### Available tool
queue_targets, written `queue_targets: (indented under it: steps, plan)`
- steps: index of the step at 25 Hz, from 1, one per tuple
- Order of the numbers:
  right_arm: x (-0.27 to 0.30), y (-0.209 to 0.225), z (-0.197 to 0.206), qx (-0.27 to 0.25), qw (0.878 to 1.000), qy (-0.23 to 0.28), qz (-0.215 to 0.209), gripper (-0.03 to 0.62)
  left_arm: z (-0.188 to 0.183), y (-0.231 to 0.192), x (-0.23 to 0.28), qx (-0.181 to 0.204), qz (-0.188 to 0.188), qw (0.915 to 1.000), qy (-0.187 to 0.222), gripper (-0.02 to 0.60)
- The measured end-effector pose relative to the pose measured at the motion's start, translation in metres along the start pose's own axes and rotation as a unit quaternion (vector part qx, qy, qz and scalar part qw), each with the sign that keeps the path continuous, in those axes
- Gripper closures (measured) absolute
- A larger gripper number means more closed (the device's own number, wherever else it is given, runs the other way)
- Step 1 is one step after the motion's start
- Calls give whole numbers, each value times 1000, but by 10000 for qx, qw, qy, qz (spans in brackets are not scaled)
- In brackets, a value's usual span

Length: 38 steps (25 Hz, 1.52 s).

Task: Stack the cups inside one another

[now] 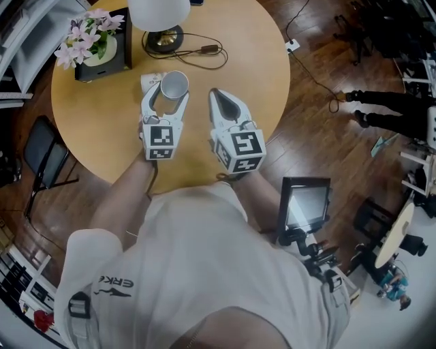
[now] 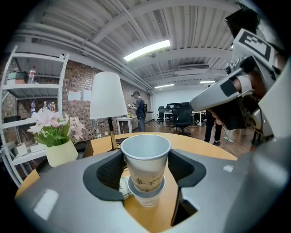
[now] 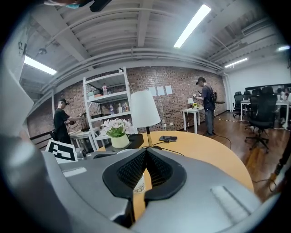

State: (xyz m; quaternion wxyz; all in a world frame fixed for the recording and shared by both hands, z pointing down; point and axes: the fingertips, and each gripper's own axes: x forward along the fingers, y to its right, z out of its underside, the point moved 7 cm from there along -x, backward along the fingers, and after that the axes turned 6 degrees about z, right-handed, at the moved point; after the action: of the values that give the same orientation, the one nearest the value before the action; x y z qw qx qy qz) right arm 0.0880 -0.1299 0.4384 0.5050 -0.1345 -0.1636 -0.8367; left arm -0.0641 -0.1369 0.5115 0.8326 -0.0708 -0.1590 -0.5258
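Observation:
A white paper cup [image 1: 174, 84] [image 2: 145, 161] stands upright between the pads of my left gripper [image 1: 168, 89] [image 2: 146, 168], which is shut on it just below the rim. Its base dips into the mouth of a second paper cup [image 2: 146, 199] standing on the round wooden table [image 1: 252, 61]. In the head view that lower cup is hidden under the held one. To the right of the cups, my right gripper [image 1: 213, 93] [image 3: 145, 152] hangs over the table with its jaws shut and nothing in them. A strip of a cup [image 3: 138, 184] shows through the slit below its pads.
At the back of the table stand a white lamp [image 1: 159, 13], a pot of pink flowers [image 1: 92, 41] on a black tray and a cable with a switch [image 1: 208, 49]. A printed paper [image 1: 150, 80] lies by the cups. A black chair [image 1: 41, 153] stands to the left.

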Motion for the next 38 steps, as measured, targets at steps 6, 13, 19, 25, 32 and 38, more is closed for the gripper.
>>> queue_targets:
  steps: [6,13,19,25,32,38]
  plan:
    - [7,0,8,43,9999,-96,-8,579,13,-3,6,-4,7,9999,-117,273]
    - [8,1,8,62,9999,-117,-9,580,19,0,8,30,97,9997,-230,273]
    - [12,-1,11,78,9999,-130,-7,579,34,-1,11,18,155,9988,-467,255]
    - [14,-1,12,89,9998,-157,4,579,39,-3,12,2,126,9986,-519,255]
    - [17,-5,9,61,9999,-157,-22,579,38,-3,10,3,142,9986,-504,255]
    - [15,-12,3,-7,9999,-102,-53,579,28,-7,0,37,106,9993,-358,255]
